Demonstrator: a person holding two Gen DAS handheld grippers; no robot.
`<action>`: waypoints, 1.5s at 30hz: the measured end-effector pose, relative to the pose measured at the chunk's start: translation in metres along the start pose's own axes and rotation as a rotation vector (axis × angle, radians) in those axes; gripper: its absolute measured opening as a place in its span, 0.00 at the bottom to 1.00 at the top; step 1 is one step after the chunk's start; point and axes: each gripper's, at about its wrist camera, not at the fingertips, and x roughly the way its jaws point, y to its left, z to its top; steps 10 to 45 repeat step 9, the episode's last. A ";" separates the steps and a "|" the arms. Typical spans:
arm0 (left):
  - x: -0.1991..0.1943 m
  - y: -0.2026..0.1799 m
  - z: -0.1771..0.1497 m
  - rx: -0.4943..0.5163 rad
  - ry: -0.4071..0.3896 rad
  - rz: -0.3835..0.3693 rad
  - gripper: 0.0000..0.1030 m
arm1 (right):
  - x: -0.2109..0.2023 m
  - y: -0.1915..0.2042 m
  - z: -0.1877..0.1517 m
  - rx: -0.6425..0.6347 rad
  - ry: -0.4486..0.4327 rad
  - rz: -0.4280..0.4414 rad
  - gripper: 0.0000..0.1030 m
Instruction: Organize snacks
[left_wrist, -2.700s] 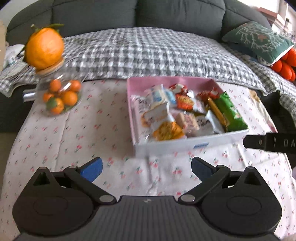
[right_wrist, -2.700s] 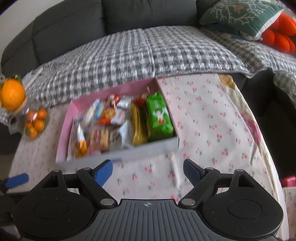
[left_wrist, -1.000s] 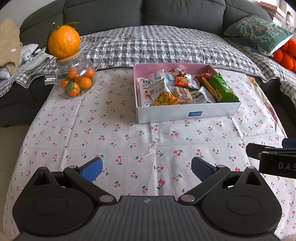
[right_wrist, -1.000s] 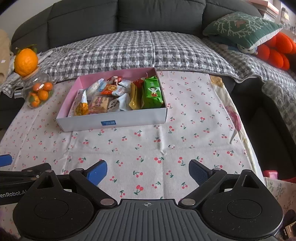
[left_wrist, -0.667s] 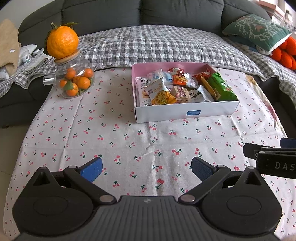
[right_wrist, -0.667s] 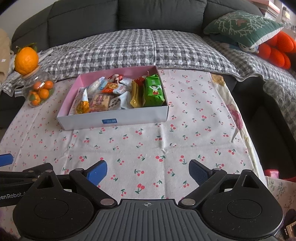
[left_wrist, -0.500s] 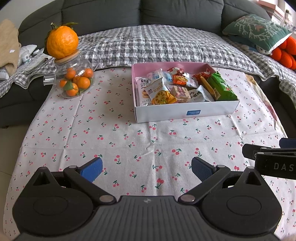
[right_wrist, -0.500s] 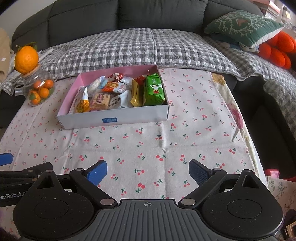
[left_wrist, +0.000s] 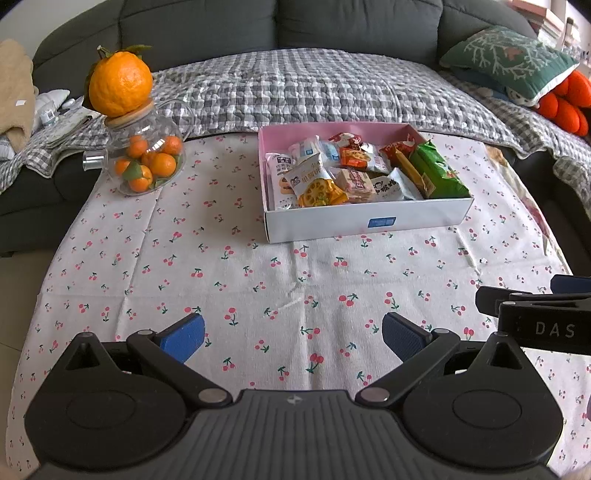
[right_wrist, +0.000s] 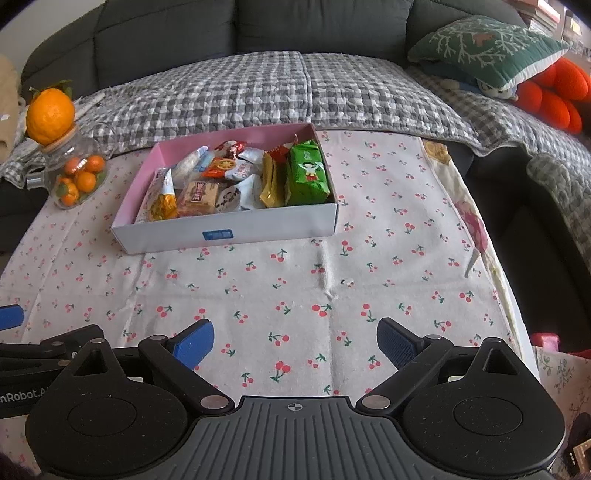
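A white box with a pink lining (left_wrist: 365, 222) (right_wrist: 229, 232) stands on the cherry-print tablecloth (left_wrist: 258, 273) (right_wrist: 388, 258), filled with several snack packets. Among them are a green pack (left_wrist: 436, 173) (right_wrist: 307, 173), a yellow-gold pack (right_wrist: 271, 182) and a lotus-chip bag (left_wrist: 314, 182). My left gripper (left_wrist: 293, 334) hovers open over the near part of the cloth, well short of the box, with nothing between its fingers. My right gripper (right_wrist: 295, 339) is open too, empty, and level with it on the right.
A glass teapot of small oranges (left_wrist: 144, 162) (right_wrist: 75, 177) with a big orange on its lid (left_wrist: 120, 86) stands at the far left. A grey sofa with a checked blanket (left_wrist: 314, 85) lies behind the table. A green cushion (right_wrist: 487, 51) and orange plush (right_wrist: 554, 96) lie at the right.
Both grippers have pulled back from the box toward the near table edge since 2.7 s ago. Over the last second they barely moved. The box and snacks stay put.
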 end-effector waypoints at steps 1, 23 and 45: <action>0.000 0.000 0.000 0.001 0.001 0.001 0.99 | 0.000 0.000 0.000 0.000 0.000 0.001 0.94; 0.002 -0.003 -0.001 0.020 0.003 -0.012 0.99 | 0.000 0.001 -0.001 -0.010 0.002 0.000 0.94; 0.002 -0.003 -0.001 0.020 0.003 -0.012 0.99 | 0.000 0.001 -0.001 -0.010 0.002 0.000 0.94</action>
